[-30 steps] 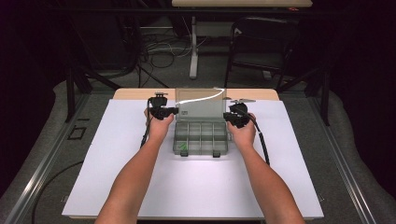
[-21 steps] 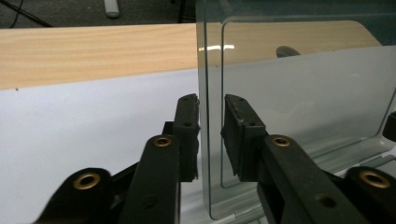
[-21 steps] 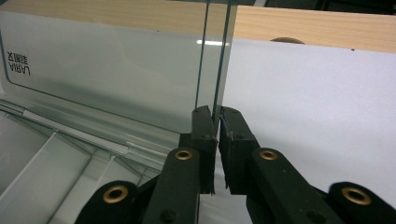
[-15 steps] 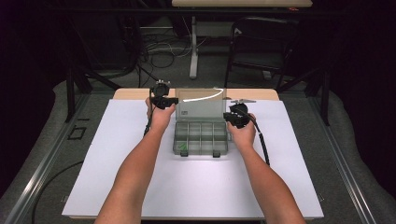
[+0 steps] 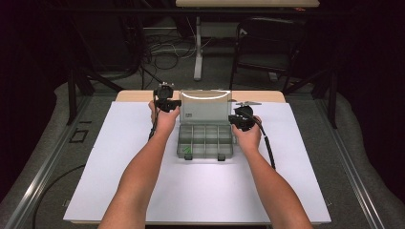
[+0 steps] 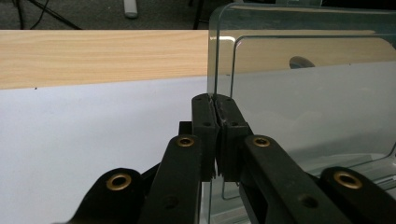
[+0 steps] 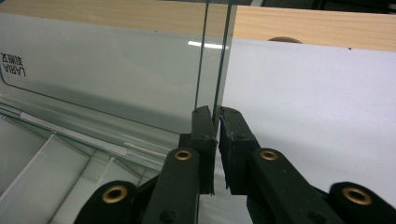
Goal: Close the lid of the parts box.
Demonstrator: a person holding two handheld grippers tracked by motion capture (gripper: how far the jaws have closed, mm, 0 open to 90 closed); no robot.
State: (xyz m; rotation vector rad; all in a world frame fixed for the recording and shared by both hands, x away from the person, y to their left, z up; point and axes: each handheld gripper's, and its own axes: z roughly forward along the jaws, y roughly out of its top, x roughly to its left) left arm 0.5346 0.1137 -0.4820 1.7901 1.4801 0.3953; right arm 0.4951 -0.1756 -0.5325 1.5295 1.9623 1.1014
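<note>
The left tool point(image 6: 215, 105) rises from the bottom edge, its two black jaws pressed together on the near vertical edge of a clear plastic lid point(image 6: 303, 93). The lid stands upright, its rounded top corner above the jaws. Through it and to its left lies a white sheet point(image 6: 84, 135), with a strip of the wooden counter point(image 6: 93, 56) beyond it.

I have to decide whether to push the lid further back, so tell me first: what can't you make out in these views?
- Small green item in the organizer box, high view: too small to identify.
- Lid hinge: hidden behind the left gripper in its view, cut off by the left edge in the right gripper view.
- Lid lettering, right gripper view: cut off at the left edge.
</note>
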